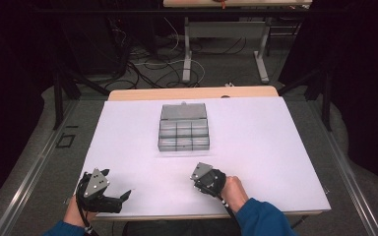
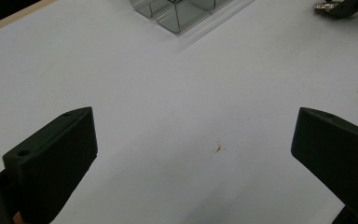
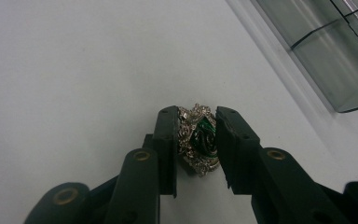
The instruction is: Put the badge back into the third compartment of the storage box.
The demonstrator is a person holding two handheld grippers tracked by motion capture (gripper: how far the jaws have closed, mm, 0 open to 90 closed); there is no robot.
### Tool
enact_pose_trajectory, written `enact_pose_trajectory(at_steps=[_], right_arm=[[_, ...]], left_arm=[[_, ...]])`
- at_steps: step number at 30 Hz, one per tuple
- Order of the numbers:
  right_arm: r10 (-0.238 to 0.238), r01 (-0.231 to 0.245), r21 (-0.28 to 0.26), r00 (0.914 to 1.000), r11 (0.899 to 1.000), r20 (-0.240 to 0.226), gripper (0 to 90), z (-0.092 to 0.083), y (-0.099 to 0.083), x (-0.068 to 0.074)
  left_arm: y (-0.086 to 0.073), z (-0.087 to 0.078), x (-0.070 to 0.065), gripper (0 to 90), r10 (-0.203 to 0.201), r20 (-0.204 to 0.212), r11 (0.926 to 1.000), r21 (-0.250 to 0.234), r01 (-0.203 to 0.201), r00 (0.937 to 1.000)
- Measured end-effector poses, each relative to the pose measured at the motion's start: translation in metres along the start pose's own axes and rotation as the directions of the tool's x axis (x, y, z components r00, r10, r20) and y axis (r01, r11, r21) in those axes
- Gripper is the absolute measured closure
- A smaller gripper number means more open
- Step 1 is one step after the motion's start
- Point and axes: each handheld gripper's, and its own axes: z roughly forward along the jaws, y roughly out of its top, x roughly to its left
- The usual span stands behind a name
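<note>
From the high view, a clear compartment box (image 1: 183, 134) sits mid-table with its lid folded back, presumably ready to receive small items. The right gripper (image 1: 197, 176) rests just in front of it on the white table (image 1: 275, 147), while the left gripper (image 1: 118, 184) waits at the near left corner, out of the way.

In the left gripper view, its jaws stand wide apart over bare tabletop, holding nothing.

In the right gripper view, the jaws are clamped on a green-stoned ornate ring (image 3: 199, 138), pinched across its sides so it can probably be lifted toward the box.
</note>
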Motion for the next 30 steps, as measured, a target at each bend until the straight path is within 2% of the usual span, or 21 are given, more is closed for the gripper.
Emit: enact_pose_trajectory(at_steps=[5, 8, 19, 21, 23, 26, 27, 28, 30], right_arm=[[0.009, -0.009, -0.005, 0.9999, 1.000, -0.011, 71.6, -0.002, 0.000, -0.003], [0.021, -0.021, -0.023, 0.9997, 1.000, 0.010, 79.8, -0.008, 0.001, -0.005], [0.069, -0.069, -0.033, 0.9974, 0.997, 0.019, 82.4, -0.010, 0.000, -0.009], [0.048, -0.048, -0.029, 0.9988, 0.998, 0.013, 82.6, -0.010, 0.000, -0.010], [0.075, -0.075, -0.029, 0.9971, 0.997, 0.011, 82.7, -0.011, 0.000, -0.010], [0.089, -0.089, -0.036, 0.9960, 0.995, 0.006, 84.9, -0.013, -0.001, -0.012], [0.086, -0.085, -0.035, 0.9960, 0.996, 0.025, 86.5, -0.014, -0.001, -0.013], [0.083, -0.081, -0.050, 0.9963, 0.995, 0.024, 87.0, -0.014, -0.002, -0.015], [0.120, -0.120, -0.048, 0.9927, 0.992, 0.009, 87.1, -0.015, -0.003, -0.016]], left_arm=[[0.000, 0.000, 0.000, 0.5, 0.003, -0.004, 1.0000, -0.002, -0.003, 1.0000], [0.000, 0.000, 0.000, 0.5, -0.001, 0.000, 1.0000, 0.000, 0.001, 1.0000], [0.000, 0.000, 0.000, 0.5, 0.003, 0.000, 1.0000, -0.001, -0.003, 1.0000], [0.000, 0.000, 0.000, 0.5, 0.003, -0.001, 1.0000, -0.001, -0.003, 1.0000], [0.000, 0.000, 0.000, 0.5, 0.004, 0.000, 1.0000, -0.002, -0.004, 1.0000], [0.000, 0.000, 0.000, 0.5, 0.003, 0.001, 1.0000, -0.002, -0.003, 1.0000], [0.000, 0.000, 0.000, 0.5, 0.004, 0.001, 1.0000, -0.002, -0.004, 1.0000], [0.000, 0.000, 0.000, 0.5, 0.006, 0.005, 1.0000, 0.000, -0.006, 1.0000], [0.001, 0.000, 0.000, 0.5, 0.011, -0.001, 0.9999, 0.000, -0.011, 0.9999]])
